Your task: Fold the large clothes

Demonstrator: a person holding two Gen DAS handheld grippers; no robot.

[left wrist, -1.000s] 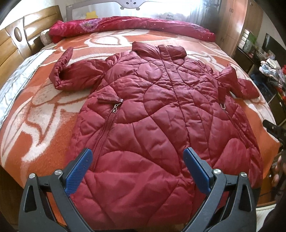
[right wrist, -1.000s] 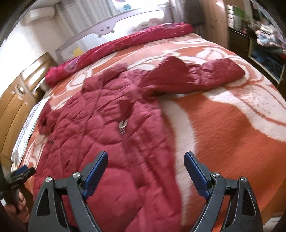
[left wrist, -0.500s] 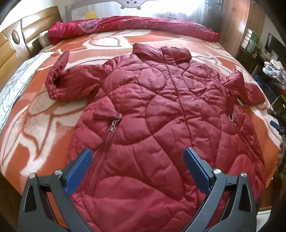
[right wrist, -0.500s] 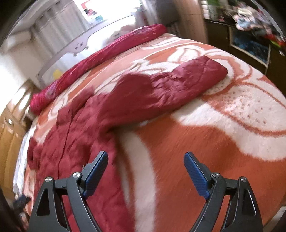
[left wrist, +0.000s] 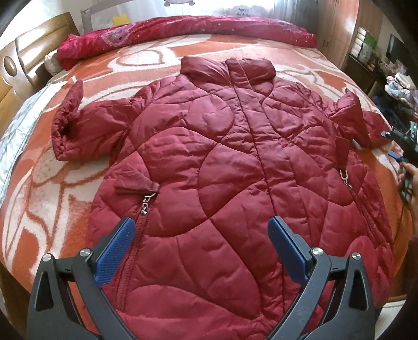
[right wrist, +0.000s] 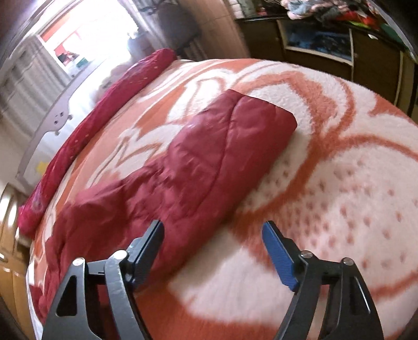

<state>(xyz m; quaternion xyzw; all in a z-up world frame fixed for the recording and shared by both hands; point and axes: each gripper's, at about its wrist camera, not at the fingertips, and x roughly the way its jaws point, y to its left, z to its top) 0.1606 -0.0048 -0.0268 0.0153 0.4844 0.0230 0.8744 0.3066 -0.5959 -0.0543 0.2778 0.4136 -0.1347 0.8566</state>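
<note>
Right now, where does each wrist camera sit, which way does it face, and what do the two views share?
Left wrist: on the left hand-held gripper, above the hem, facing up the jacket to its collar; jaws open, the right hand-held gripper at the frame's edge.
Right wrist: on the right hand-held gripper, facing the sleeve; jaws closing, clamping nothing.
Shared: jacket, blanket, rolled quilt.

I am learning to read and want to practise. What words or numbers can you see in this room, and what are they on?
White bed rail: two short rows of dark letters, too small and blurred to read.
Red jacket: no writing shows.
Blanket: pattern only, no words.
Cabinet shelves: things there are too blurred for any label to be read.
</note>
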